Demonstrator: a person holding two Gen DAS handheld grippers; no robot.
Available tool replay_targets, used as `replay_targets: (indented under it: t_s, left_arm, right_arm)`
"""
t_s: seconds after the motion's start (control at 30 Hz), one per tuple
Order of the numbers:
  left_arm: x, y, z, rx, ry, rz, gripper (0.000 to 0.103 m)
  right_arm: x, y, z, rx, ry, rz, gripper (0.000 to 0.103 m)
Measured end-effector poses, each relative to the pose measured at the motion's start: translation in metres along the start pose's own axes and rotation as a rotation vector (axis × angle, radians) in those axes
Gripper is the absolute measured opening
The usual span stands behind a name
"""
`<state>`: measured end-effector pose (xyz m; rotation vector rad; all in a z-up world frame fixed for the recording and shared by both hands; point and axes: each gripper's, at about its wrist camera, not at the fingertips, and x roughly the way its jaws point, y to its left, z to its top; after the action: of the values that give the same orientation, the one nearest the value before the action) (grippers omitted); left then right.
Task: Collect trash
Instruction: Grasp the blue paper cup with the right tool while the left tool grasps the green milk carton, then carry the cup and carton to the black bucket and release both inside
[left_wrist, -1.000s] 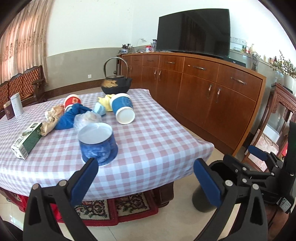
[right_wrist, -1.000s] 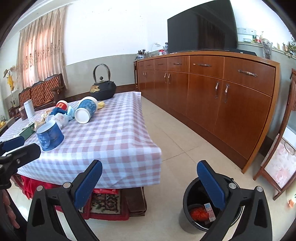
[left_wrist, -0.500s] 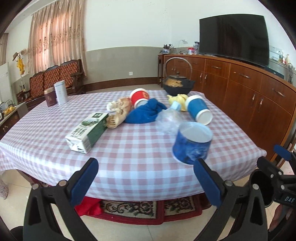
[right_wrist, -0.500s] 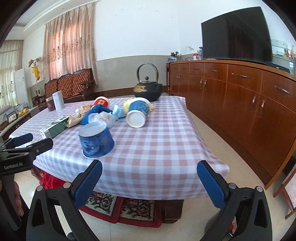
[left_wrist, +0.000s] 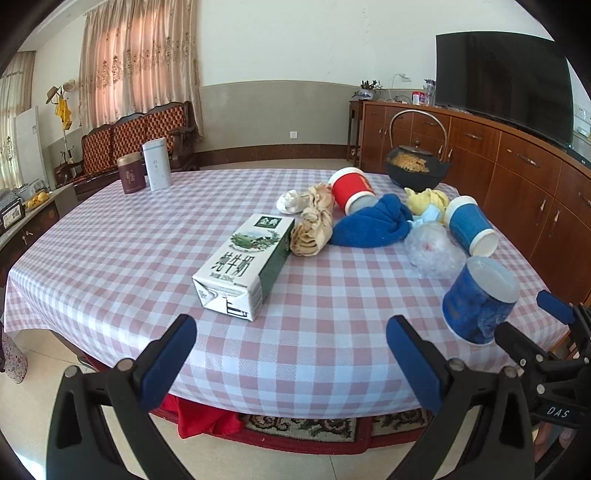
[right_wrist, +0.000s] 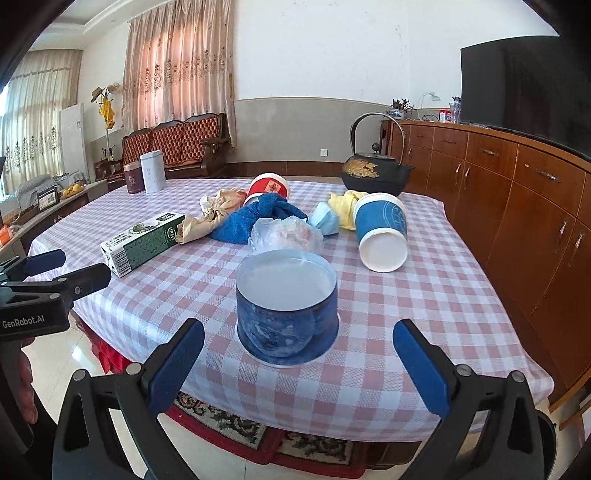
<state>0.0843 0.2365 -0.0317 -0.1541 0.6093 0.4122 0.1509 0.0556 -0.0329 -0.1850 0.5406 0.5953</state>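
Trash lies on a checked tablecloth: a green-and-white milk carton, crumpled brown paper, a red cup, a blue cloth, a clear plastic bag, a lying blue paper cup and an upturned dark blue tub. My left gripper is open and empty, just short of the table edge before the carton. My right gripper is open and empty, with the tub straight ahead between its fingers. The bin shows only as a dark rim.
A black iron kettle stands at the table's far side, with two tins at the far left. A wooden sideboard with a TV runs along the right. A red rug lies under the table.
Both grippers swung left from the bin and floor towards the table and came closer. The carton now sits ahead of the left gripper, the tub ahead of the right.
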Motion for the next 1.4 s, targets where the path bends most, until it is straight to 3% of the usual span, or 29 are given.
replay_targets:
  t_s: [0.23, 0.47, 0.57, 0.63, 0.67, 0.73, 1.03, 1.4]
  left_arm:
    - [0.04, 0.026, 0.013, 0.009, 0.019, 0.054, 0.103]
    - [0.079, 0.031, 0.016, 0.009, 0.054, 0.045, 0.101]
    - [0.087, 0.027, 0.017, 0.007, 0.066, 0.035, 0.092]
    - [0.091, 0.025, 0.016, 0.007, 0.079, 0.031, 0.072]
    - [0.089, 0.025, 0.016, -0.001, 0.075, 0.013, 0.061]
    - [0.086, 0.022, 0.017, 0.007, 0.065, 0.019, 0.056]
    - [0.05, 0.01, 0.022, -0.008, -0.021, -0.026, 0.055]
    - [0.011, -0.046, 0.016, 0.089, -0.07, -0.14, 0.056]
  right_arm:
    - [0.033, 0.01, 0.004, -0.016, 0.034, -0.031, 0.103]
    - [0.048, 0.001, 0.007, 0.008, 0.044, -0.06, 0.088]
    - [0.052, -0.004, 0.01, 0.014, 0.044, -0.063, 0.08]
    - [0.053, -0.008, 0.012, 0.025, 0.042, -0.062, 0.08]
    - [0.054, -0.01, 0.013, 0.03, 0.045, -0.061, 0.08]
    - [0.053, -0.014, 0.016, 0.038, 0.039, -0.06, 0.08]
    - [0.027, -0.021, 0.016, 0.032, -0.017, -0.05, 0.079]
    - [-0.015, -0.06, 0.017, 0.05, -0.083, -0.132, 0.079]
